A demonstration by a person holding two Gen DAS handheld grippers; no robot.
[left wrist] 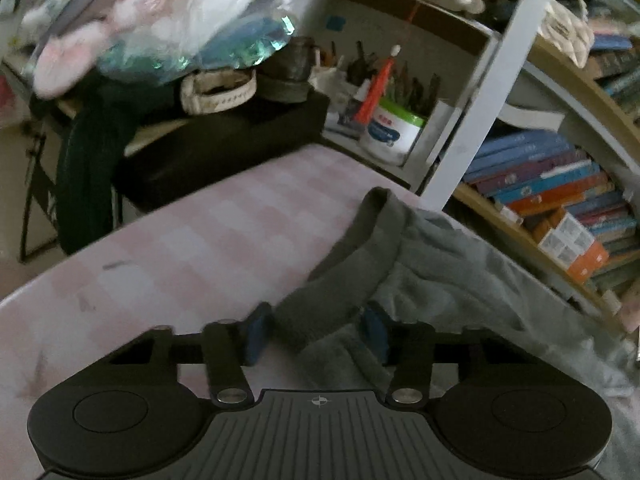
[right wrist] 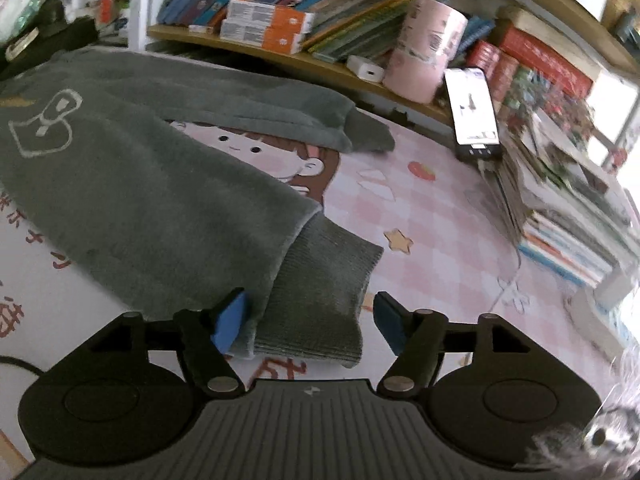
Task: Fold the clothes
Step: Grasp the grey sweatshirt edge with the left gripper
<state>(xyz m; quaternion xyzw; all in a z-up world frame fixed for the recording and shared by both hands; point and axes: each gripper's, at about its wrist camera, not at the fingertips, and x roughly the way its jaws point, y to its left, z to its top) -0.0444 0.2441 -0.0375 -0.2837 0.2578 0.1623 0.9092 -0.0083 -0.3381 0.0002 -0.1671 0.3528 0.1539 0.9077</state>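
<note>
two grippers are working one grey sweatshirt point(right wrist: 132, 184), and you're handling both ends of it at once. it's lying spread across the pink checked mat point(right wrist: 440, 248) with the cartoon print, its body running off to the left in the right wrist view and both sleeves reaching out toward the middle of the mat.

your left gripper point(left wrist: 316, 332) is sitting low over a ribbed band point(left wrist: 352, 256) of the sweatshirt, and the blue pads point(left wrist: 256, 334) are standing narrowly apart with that ribbed fabric bunched between them. whether they're actually pressing on it, i cannot tell; the picture is dark and soft there.

your right gripper point(right wrist: 308, 320) is hovering at the near sleeve's ribbed cuff point(right wrist: 320, 292). its jaws are standing wide: the left pad is touching the edge of the sleeve, while the right pad is showing a clear gap of pink mat between itself and the cuff, so nothing is being gripped.

the far sleeve point(right wrist: 280, 116) is lying flat toward the bookshelf point(right wrist: 300, 20). a phone point(right wrist: 474, 114) is leaning against a stack of books point(right wrist: 568, 200) at the mat's right edge.
</note>
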